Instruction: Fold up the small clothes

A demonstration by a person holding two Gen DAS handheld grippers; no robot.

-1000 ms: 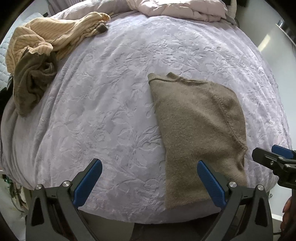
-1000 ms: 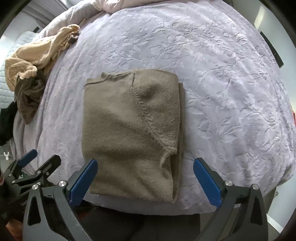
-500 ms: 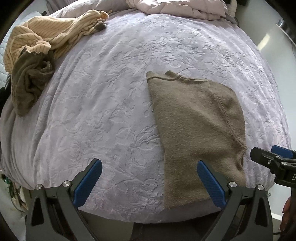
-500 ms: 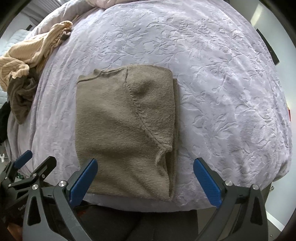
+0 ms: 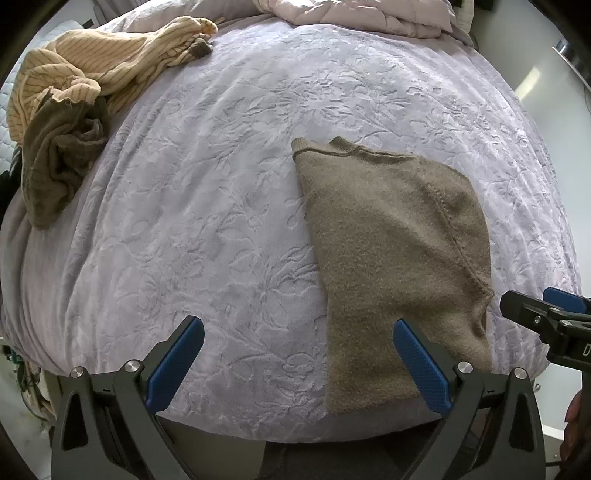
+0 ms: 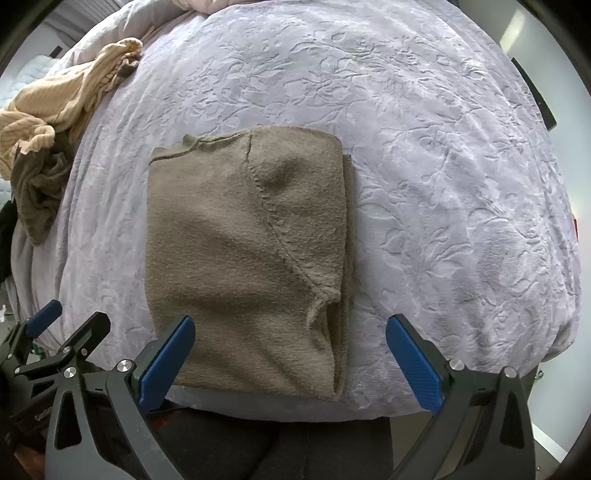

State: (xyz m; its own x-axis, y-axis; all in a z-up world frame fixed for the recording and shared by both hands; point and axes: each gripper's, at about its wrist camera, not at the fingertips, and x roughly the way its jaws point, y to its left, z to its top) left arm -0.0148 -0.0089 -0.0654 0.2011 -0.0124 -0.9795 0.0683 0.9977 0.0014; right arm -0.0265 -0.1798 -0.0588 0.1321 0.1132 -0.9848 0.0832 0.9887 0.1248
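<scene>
A folded taupe knit sweater [image 6: 243, 254] lies flat on the bed [image 6: 443, 166], close to the near edge, on a pale lilac cover embossed with a floral pattern. The garment forms a rough rectangle: the ribbed neckline sits at the far left corner, a raglan seam runs diagonally across the top layer, and the stacked edges of the lower layers show along its right side. A soft bump rises in the upper layer near the far right corner.

The right tongs [image 6: 290, 354] hang above the near edge of the bed, spread wide and gripping nothing; the left blue pad [image 6: 166, 362] overlaps the sweater's near left corner in the picture, though whether it touches the cloth is hard to tell from this angle. The right pad is over bare cover, well clear of the sweater.

The left tongs [image 5: 297, 363] are likewise spread wide with nothing between them, hovering to the left of the garment, their right pad in front of the sweater's near left part.

At the bed's far left corner lies a heap of unfolded clothing: a cream ribbed garment [image 5: 96, 74] draped over a crumpled olive-brown one [image 5: 55, 162], well apart from the sweater. A rumpled pinkish duvet [image 5: 351, 14] is bunched along the far end of the bed.
</scene>
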